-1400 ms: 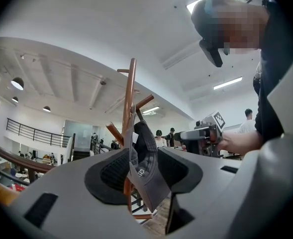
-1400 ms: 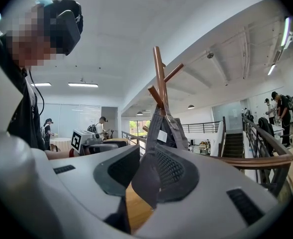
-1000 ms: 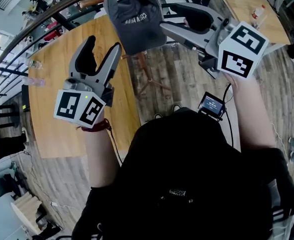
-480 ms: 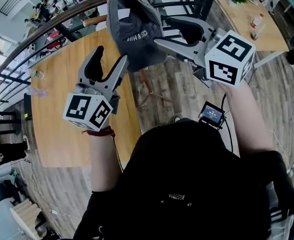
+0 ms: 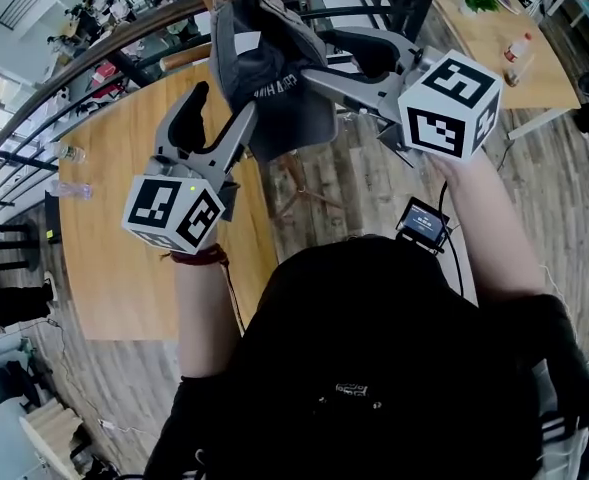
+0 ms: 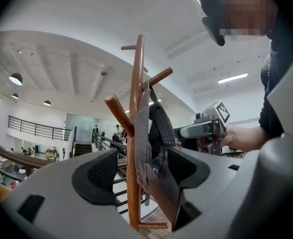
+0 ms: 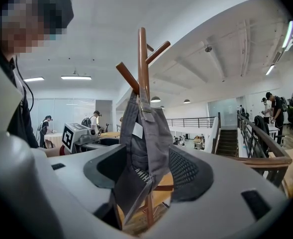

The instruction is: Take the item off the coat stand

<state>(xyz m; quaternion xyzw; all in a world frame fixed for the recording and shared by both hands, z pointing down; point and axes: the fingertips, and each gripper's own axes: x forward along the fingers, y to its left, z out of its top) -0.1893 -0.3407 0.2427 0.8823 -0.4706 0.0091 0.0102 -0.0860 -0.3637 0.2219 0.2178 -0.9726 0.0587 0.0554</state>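
Note:
A grey cap [image 5: 274, 68] hangs from a peg of the wooden coat stand [image 6: 134, 133] at the top middle of the head view. My right gripper [image 5: 314, 53] reaches in from the right, its jaws spread wide on either side of the cap [image 7: 144, 133]; the pads do not squeeze it. My left gripper [image 5: 222, 103] comes in from the lower left, open. In its own view the stand's pole and the cap [image 6: 156, 148] both stand between its jaws. The stand's pole [image 7: 143, 59] rises behind the cap in the right gripper view.
A wooden table [image 5: 124, 168] lies below on the left with bottles [image 5: 69, 126] on it. A dark railing [image 5: 94, 28] curves behind the stand. A second table [image 5: 494, 28] sits at the top right. A small screen device [image 5: 424, 213] hangs at my waist.
Both grippers have closed in on the cap. The left one rose and moved right up to it, and the right one's jaws came round it and stand wider.

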